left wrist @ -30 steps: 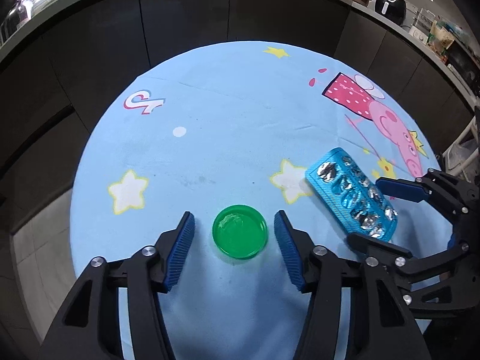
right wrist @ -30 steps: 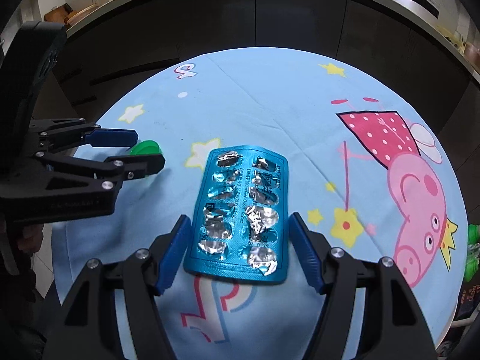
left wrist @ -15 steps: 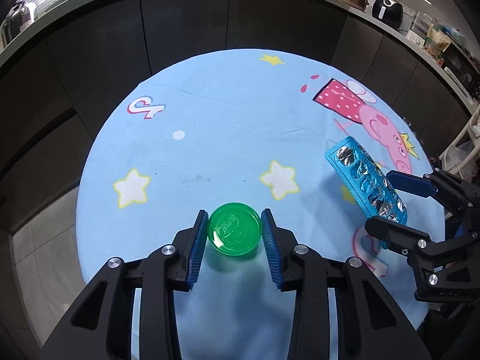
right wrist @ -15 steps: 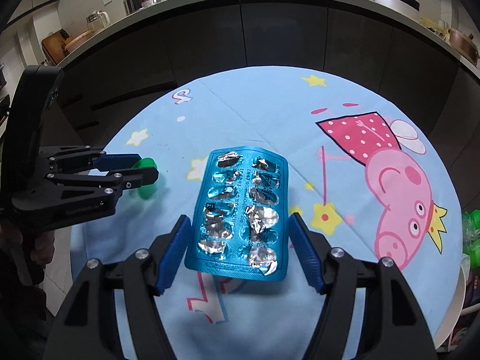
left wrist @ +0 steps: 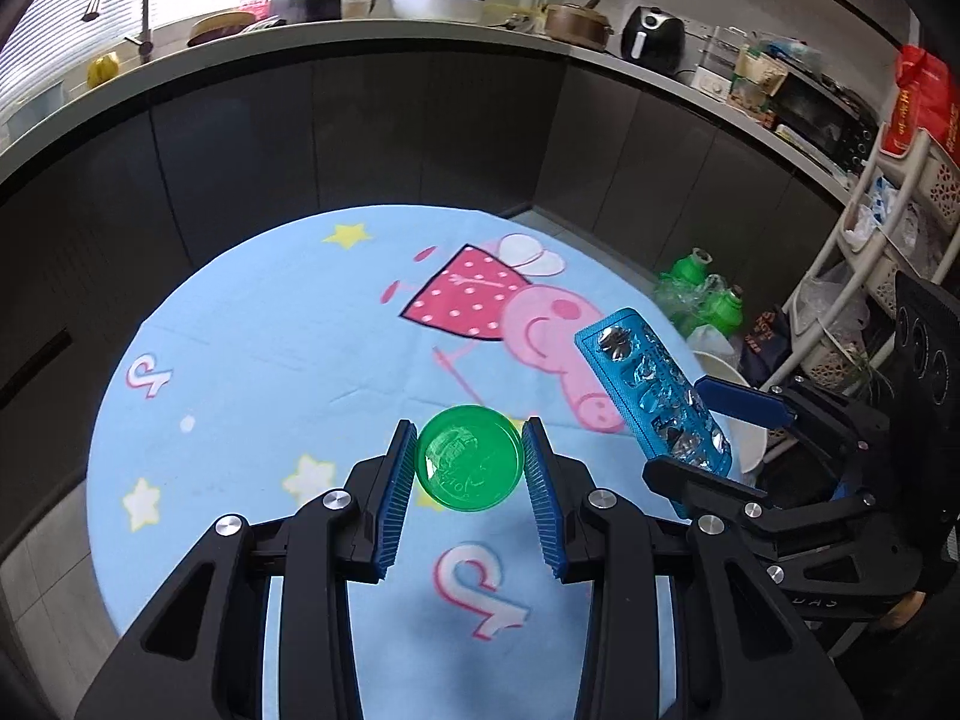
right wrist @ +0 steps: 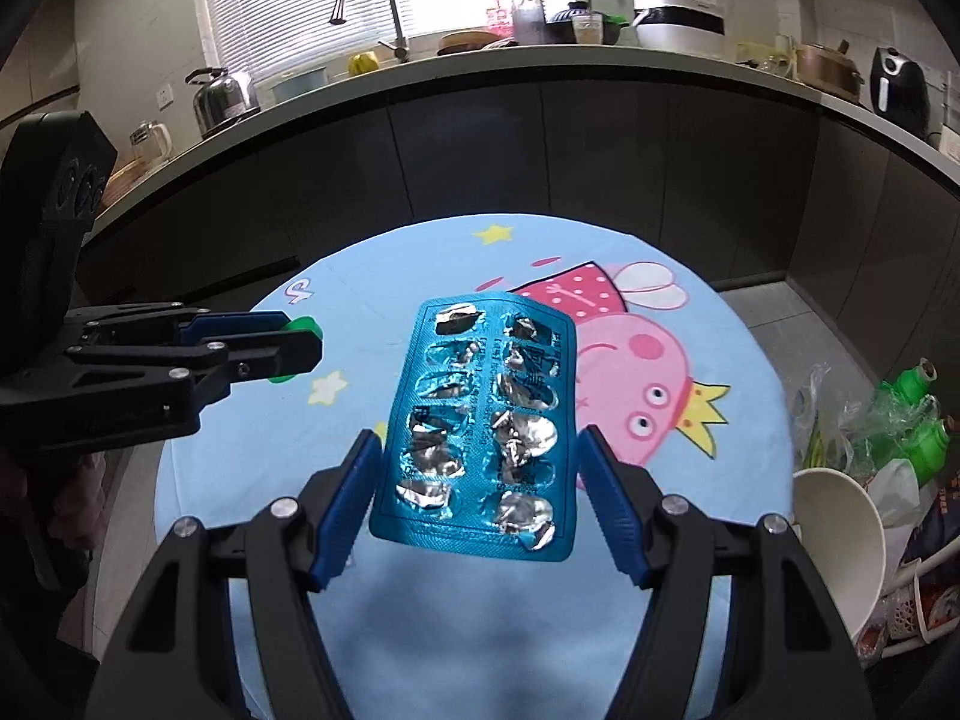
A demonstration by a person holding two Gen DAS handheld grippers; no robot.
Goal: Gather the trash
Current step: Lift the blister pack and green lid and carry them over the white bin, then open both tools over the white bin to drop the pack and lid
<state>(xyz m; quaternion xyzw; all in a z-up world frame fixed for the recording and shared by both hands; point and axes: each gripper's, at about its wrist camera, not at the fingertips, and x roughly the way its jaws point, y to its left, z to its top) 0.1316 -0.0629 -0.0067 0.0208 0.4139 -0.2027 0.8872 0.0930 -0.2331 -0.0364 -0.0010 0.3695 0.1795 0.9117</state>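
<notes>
round surface (left wrist: 252, 360) under a light blue cloth printed with a pink cartoon pig, yellow stars and music-note logos. behind it runs a curved wall of dark cabinets, topped by a kitchen counter (right wrist: 600, 57) with a tap, a kettle (right wrist: 219, 97), pots, a white cooker and a black air fryer (left wrist: 651, 36), and a bright window with blinds above. off the right edge of the surface sits a heap of clear plastic with green bottles (left wrist: 702, 297), a white bowl (right wrist: 840, 534) below it, and a white rack of baskets beyond.

left gripper (left wrist: 469, 468) is up off the cloth, pointing forward and slightly down, blue pads pressed on either side of a round green lid (left wrist: 469, 457), which hangs in the air between them, flat face to the camera. from the right wrist view that gripper (right wrist: 288, 348) comes in from the left edge, level, only a sliver of green (right wrist: 300, 324) showing at its tip.

right gripper (right wrist: 480, 480) is also raised, aimed forward over the cloth, clamped on the long edges of a blue blister pack (right wrist: 480, 432) with burst foil pockets; the pack tilts up and away, clear of the surface. from the left wrist view, it sits just to the right, near the surface's right edge, with the pack (left wrist: 654, 396) angled upward.
</notes>
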